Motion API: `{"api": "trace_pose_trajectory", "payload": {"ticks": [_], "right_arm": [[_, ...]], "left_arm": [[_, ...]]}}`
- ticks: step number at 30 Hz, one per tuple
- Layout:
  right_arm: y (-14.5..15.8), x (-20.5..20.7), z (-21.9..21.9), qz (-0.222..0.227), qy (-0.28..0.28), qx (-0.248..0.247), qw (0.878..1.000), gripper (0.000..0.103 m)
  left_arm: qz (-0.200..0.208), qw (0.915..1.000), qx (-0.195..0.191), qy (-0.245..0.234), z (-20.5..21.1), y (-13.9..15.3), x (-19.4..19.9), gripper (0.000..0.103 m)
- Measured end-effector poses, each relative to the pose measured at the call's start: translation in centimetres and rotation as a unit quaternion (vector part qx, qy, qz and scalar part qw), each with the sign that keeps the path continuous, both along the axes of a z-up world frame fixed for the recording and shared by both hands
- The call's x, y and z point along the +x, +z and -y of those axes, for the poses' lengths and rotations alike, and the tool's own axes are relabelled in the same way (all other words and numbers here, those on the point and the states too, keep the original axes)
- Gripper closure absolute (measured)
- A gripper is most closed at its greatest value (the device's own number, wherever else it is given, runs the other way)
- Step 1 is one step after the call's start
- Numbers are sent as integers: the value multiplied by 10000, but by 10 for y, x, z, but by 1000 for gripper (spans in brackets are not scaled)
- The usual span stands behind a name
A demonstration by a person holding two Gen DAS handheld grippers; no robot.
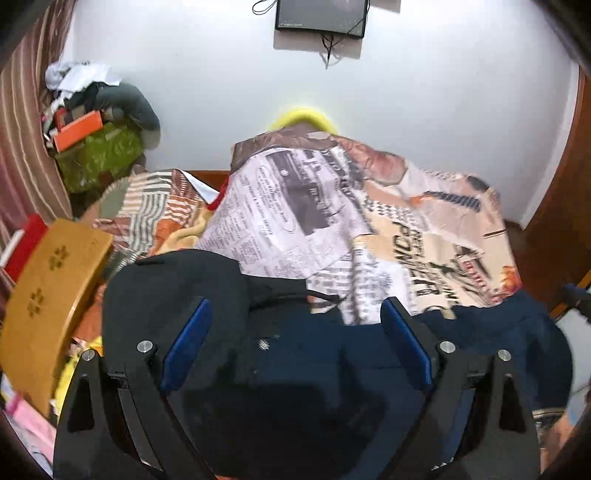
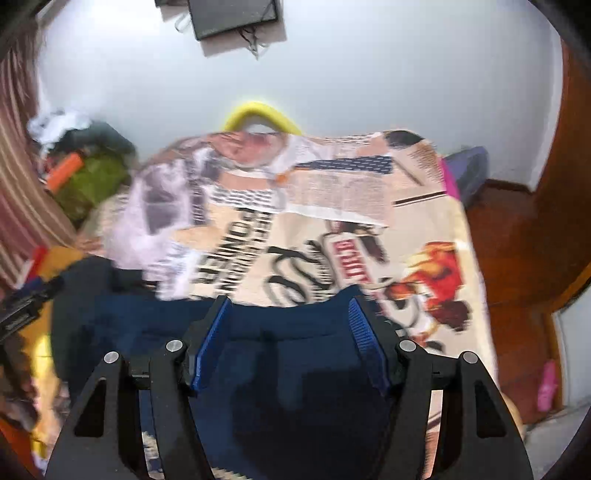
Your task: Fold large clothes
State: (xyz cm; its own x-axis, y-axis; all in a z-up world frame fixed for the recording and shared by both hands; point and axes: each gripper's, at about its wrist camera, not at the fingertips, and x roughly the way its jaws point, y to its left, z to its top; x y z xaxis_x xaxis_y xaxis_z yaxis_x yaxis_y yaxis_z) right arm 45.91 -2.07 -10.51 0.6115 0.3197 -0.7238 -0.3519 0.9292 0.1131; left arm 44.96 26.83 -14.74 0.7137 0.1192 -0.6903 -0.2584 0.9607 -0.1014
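Observation:
A large dark navy garment (image 1: 314,354) lies on a bed covered by a newspaper-print sheet (image 1: 369,206). My left gripper (image 1: 295,325) is open, its blue-padded fingers spread wide just above the garment's left part, near a black section (image 1: 177,288). In the right wrist view the same garment (image 2: 288,369) fills the space between my right gripper's (image 2: 290,317) open fingers, which hover over its far edge on the print sheet (image 2: 332,229). Neither gripper pinches cloth. The left gripper's tip shows at the left edge of the right wrist view (image 2: 26,302).
A wooden chair (image 1: 51,295) stands at the bed's left. A cluttered pile with a green bag (image 1: 99,155) sits by striped curtains (image 1: 22,147). A yellow pillow (image 1: 303,118) lies at the bed's far end. A dark frame (image 1: 321,16) hangs on the white wall. Wooden floor (image 2: 517,258) lies right.

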Motion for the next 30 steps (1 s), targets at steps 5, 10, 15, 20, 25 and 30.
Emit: {"api": "trace_pose_trajectory", "payload": {"ticks": [5, 10, 15, 20, 25, 30], "right_arm": [[-23, -31, -16, -214, 555, -312, 9977, 42], [-49, -68, -14, -370, 873, -650, 9934, 42], [-69, -99, -4, -340, 935, -1367, 9856, 42], [-72, -127, 18, -376, 824, -1389, 9862, 42], [-68, -148, 27, -293, 741, -1317, 9881, 42], [-54, -159, 27, -138, 761, -1164, 9902, 42]], "left_arm": [[-241, 9993, -32, -278, 26, -18, -19, 10], [-440, 9954, -114, -842, 81, -48, -46, 11], [-682, 9916, 36, -1099, 122, -73, -71, 10], [-745, 9936, 73, -850, 125, -80, -95, 10], [-817, 9952, -61, -528, 104, -79, -124, 10], [-642, 9973, -364, -45, 73, -71, -157, 10]]}}
